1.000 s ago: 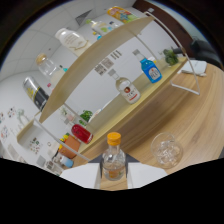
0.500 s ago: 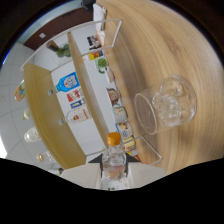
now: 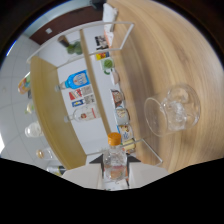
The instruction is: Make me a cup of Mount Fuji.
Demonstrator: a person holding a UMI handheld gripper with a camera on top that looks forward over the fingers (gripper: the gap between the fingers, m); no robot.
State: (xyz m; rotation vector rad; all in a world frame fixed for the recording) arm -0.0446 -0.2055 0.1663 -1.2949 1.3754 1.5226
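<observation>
**Operator:** Report the gripper (image 3: pixel 116 167) condition.

**Technician:** The view is rolled well to one side, so the wooden table (image 3: pixel 165 55) runs up along one flank instead of lying level. Both fingers are closed against a small clear bottle (image 3: pixel 115 159) with an orange cap (image 3: pixel 114 138). The bottle sits directly between the fingers, cap pointing away from the camera, and is tipped over with the gripper. Pale liquid is visible in its lower part.

**Operator:** Locate the receiving vessel.

**Technician:** A clear glass mug (image 3: pixel 172 110) stands on the table, ahead of the fingers and off to one side of the bottle. It holds ice pieces (image 3: pixel 177 112). Its open rim faces toward the shelving side of the view. The bottle cap is near the mug but apart from it; no contact is visible.

**Operator:** Describe the surroundings.

**Technician:** Beyond the bottle, wooden shelves (image 3: pixel 47 110) stand against a white wall. A blue-labelled bottle (image 3: pixel 77 80) and a clear bottle (image 3: pixel 82 114) lie on the upper levels. A row of small containers (image 3: pixel 122 112) lines the table's back edge, between the shelving and the mug. A green plant (image 3: pixel 75 47) sits at the far end of the shelves. Labels on the small containers cannot be read.
</observation>
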